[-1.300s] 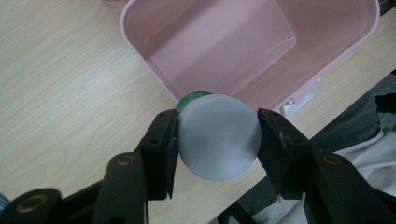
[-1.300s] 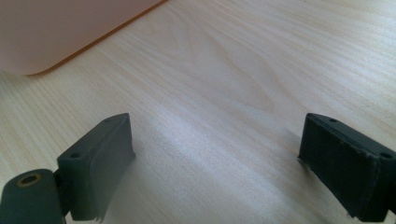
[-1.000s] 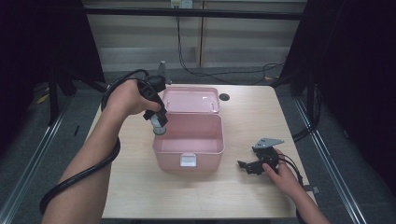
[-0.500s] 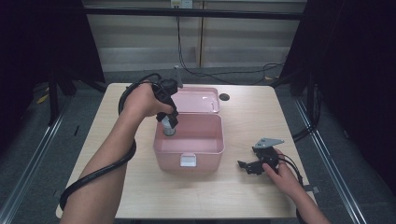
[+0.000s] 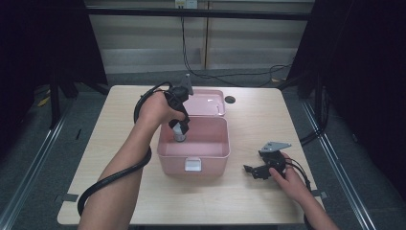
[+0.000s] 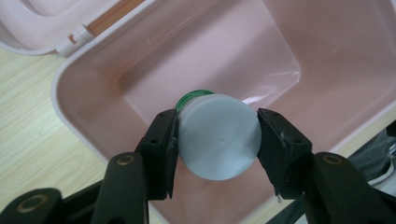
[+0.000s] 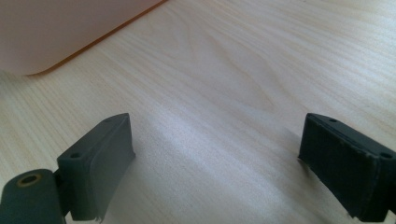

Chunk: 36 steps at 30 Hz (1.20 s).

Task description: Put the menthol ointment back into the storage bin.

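A pink plastic box (image 5: 193, 152) stands open at the table's middle, its lid (image 5: 205, 102) folded back behind it. My left gripper (image 5: 179, 130) points down into the box, shut on a small white bottle (image 6: 218, 136) with a green band (image 6: 192, 94). In the left gripper view the bottle hangs over the box's bare pink inside (image 6: 261, 60), a jaw on each side of it. My right gripper (image 5: 253, 170) rests on the table right of the box. Its jaws stand wide apart over bare wood (image 7: 219, 116), and a corner of the pink box (image 7: 56, 32) shows at the upper left.
The light wooden table (image 5: 249, 115) has a small dark hole (image 5: 230, 99) near its far edge. Black cables trail from both grippers. A metal rail (image 5: 335, 163) runs along the floor at the right, and dark curtains close off both sides.
My left gripper has carried the bottle from over the box's left rim to the right and down into the box. The right gripper has stayed put.
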### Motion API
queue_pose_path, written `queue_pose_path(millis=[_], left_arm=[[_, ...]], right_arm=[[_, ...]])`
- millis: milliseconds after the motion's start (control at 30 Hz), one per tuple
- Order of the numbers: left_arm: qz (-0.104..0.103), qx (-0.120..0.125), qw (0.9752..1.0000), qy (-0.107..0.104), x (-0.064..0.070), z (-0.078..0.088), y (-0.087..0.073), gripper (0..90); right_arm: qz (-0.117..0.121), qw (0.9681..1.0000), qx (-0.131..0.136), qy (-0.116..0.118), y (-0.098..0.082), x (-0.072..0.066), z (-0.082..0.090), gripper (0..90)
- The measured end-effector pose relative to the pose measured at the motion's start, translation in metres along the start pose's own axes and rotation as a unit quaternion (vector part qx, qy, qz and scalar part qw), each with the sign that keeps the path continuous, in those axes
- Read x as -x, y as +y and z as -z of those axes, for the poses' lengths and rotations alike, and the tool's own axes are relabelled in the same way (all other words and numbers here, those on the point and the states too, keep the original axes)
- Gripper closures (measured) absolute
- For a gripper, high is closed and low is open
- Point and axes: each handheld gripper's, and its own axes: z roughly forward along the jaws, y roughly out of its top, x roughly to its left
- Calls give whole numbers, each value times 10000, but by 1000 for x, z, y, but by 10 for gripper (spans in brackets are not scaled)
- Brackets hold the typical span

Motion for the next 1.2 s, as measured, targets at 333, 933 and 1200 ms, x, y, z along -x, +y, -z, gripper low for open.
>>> queue_pose_path(millis=[333, 933, 1200], left_arm=[[110, 115, 9999, 44, -3, -15, 4, 501], [401, 237, 9988, 176, -12, -42, 5, 500], [563, 203, 9976, 345, -16, -52, 8, 500]], right_arm=[[0, 10000, 0, 0, 0, 0, 0, 92], [-2, 10000, 11, -2, 0, 0, 0, 92], [-3, 10000, 11, -3, 0, 0, 0, 92]])
